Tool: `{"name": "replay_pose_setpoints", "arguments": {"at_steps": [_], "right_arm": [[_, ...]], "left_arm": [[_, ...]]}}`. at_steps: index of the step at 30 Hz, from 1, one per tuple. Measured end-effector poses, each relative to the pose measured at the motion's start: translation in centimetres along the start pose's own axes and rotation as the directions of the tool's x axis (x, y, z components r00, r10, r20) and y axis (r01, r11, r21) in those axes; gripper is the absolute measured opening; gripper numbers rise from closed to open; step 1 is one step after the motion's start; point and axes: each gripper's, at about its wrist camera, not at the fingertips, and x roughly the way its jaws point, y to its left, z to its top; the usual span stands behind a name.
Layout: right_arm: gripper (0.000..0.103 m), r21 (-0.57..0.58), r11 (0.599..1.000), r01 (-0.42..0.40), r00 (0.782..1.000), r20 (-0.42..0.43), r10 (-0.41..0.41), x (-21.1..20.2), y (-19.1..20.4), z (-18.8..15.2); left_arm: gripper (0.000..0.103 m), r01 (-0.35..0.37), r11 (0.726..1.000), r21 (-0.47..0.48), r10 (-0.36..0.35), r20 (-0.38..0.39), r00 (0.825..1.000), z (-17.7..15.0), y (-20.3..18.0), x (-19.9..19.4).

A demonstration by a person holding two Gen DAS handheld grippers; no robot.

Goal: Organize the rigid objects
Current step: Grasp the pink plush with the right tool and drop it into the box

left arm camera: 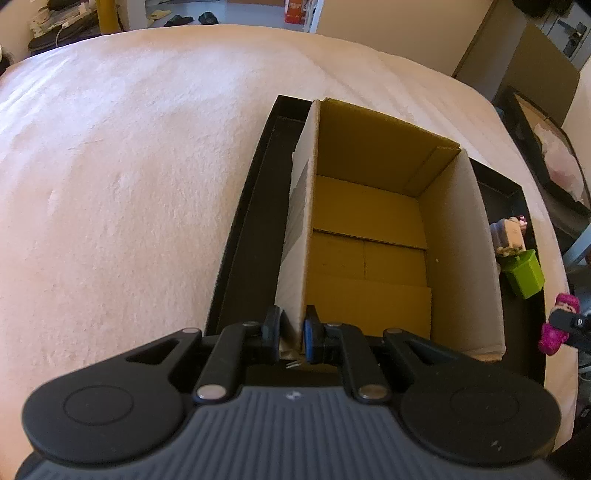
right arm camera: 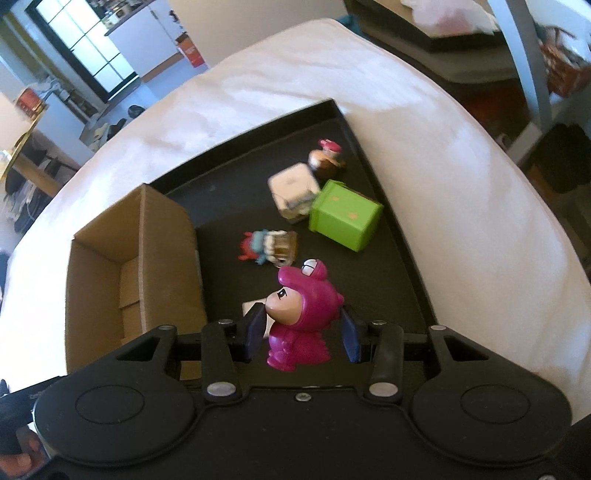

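My left gripper (left arm camera: pixel 291 332) is shut on the near left wall of an open cardboard box (left arm camera: pixel 369 236), one pad inside and one outside. The box (right arm camera: pixel 110 266) is empty and stands in a black tray (left arm camera: pixel 240 236) on a pale bed cover. My right gripper (right arm camera: pixel 301 332) is shut on a magenta toy figure (right arm camera: pixel 303 314) and holds it above the tray (right arm camera: pixel 399 243), right of the box. That figure (left arm camera: pixel 557 325) also shows at the right edge of the left wrist view. On the tray lie a green cube (right arm camera: pixel 343 216), a white cube (right arm camera: pixel 293 188) and two small figures (right arm camera: pixel 271 245) (right arm camera: pixel 327 158).
The pale bed cover (left arm camera: pixel 110 184) spreads wide to the left of the tray. Beyond the bed's right edge stand a dark box with pink stuff (left arm camera: pixel 554 158) and cardboard sheets (left arm camera: pixel 524 62). Shoes and clutter lie on the floor at the back (left arm camera: pixel 184 18).
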Motion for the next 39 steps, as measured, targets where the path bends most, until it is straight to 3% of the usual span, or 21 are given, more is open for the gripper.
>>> {"name": "replay_pose_setpoints", "arguments": {"at_steps": [18,25,39], "right_arm": [[0.043,-0.148,0.989,-0.001,0.998,0.066,0.011,-0.9,8.5,0.6],[0.043,-0.231,0.972,-0.043,0.997,0.057,0.057,-0.6,12.5,0.3],[0.043,-0.32,0.946,-0.051,0.996,0.047,0.07,1.3,17.2,-0.2]], "left_arm": [[0.013,0.065,0.998,-0.009,-0.064,0.042,0.997,-0.6,1.1,-0.2],[0.013,0.076,0.997,0.0,-0.076,0.051,0.996,-0.7,1.2,-0.3],[0.014,0.128,0.992,-0.025,-0.126,0.048,0.991,-0.5,2.0,0.1]]}}
